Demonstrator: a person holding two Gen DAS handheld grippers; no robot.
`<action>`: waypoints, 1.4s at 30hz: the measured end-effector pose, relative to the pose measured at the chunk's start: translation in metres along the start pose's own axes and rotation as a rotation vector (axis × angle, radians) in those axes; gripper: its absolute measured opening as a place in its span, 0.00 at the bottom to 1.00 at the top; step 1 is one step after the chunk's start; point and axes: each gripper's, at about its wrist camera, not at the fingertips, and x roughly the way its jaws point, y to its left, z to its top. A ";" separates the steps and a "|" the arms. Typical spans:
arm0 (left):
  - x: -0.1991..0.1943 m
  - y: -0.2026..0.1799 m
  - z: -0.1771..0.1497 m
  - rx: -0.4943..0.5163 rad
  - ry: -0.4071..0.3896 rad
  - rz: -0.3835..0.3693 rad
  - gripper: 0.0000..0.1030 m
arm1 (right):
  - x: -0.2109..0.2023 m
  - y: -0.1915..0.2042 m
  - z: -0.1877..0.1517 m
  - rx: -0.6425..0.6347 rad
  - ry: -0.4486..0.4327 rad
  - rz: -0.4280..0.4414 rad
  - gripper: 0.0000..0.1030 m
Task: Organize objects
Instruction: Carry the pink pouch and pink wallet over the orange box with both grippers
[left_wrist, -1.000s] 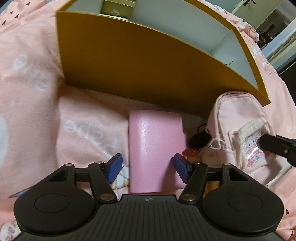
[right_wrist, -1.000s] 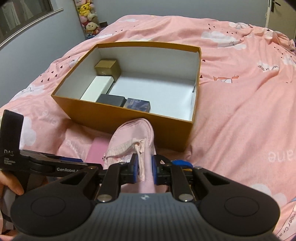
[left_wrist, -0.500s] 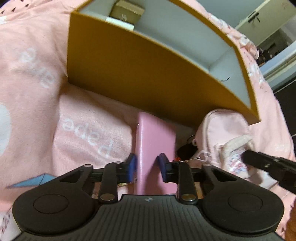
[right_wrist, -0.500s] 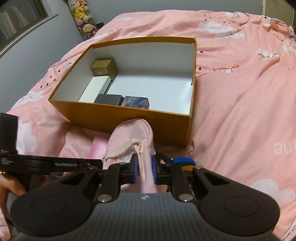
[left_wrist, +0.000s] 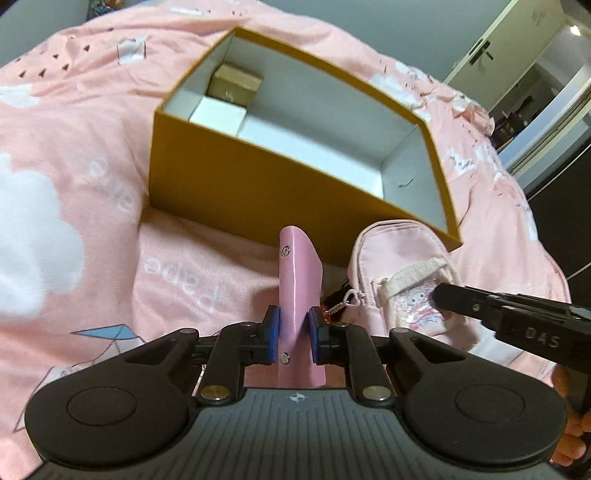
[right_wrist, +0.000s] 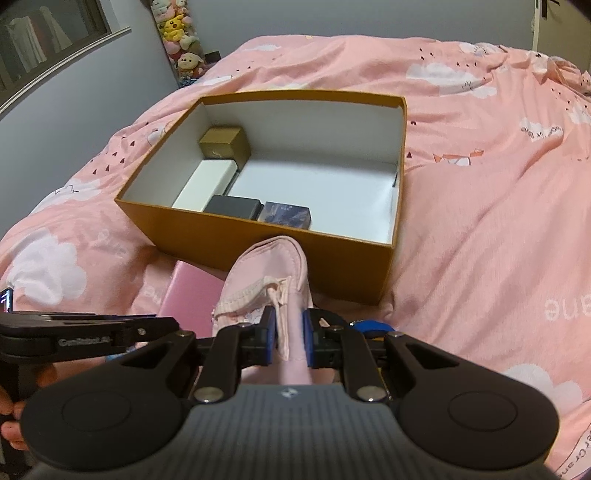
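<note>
My left gripper (left_wrist: 293, 334) is shut on a pink wallet (left_wrist: 299, 280) and holds it on edge, lifted in front of the orange box (left_wrist: 258, 192). My right gripper (right_wrist: 289, 341) is shut on a small pink backpack pouch (right_wrist: 273, 273), which also shows in the left wrist view (left_wrist: 402, 269) to the right of the wallet. The wallet shows in the right wrist view (right_wrist: 192, 295) left of the pouch. The open orange box (right_wrist: 332, 258) lies ahead on the pink bedspread and holds a gold box (right_wrist: 223, 146), a white box (right_wrist: 205, 184), a black box (right_wrist: 232, 206) and a blue box (right_wrist: 286, 216).
A black key fob with a red charm (left_wrist: 334, 301) lies between wallet and pouch. A blue object (right_wrist: 369, 326) lies right of the right gripper. The pink bedspread (right_wrist: 498, 221) surrounds the box. Plush toys (right_wrist: 177, 33) stand by the far wall.
My left gripper closed on the pink wallet, turned it on edge and lifted it. My right gripper stayed shut on the pouch and rose a little, so the box interior shows more.
</note>
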 end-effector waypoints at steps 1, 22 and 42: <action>-0.005 -0.001 -0.001 -0.001 -0.010 -0.003 0.18 | -0.002 0.001 0.000 -0.004 -0.005 0.002 0.15; -0.068 -0.036 0.041 0.036 -0.244 -0.084 0.16 | -0.062 0.024 0.041 -0.070 -0.226 0.101 0.15; 0.052 -0.005 0.172 -0.079 -0.174 -0.160 0.16 | 0.018 -0.026 0.123 0.120 -0.235 0.048 0.14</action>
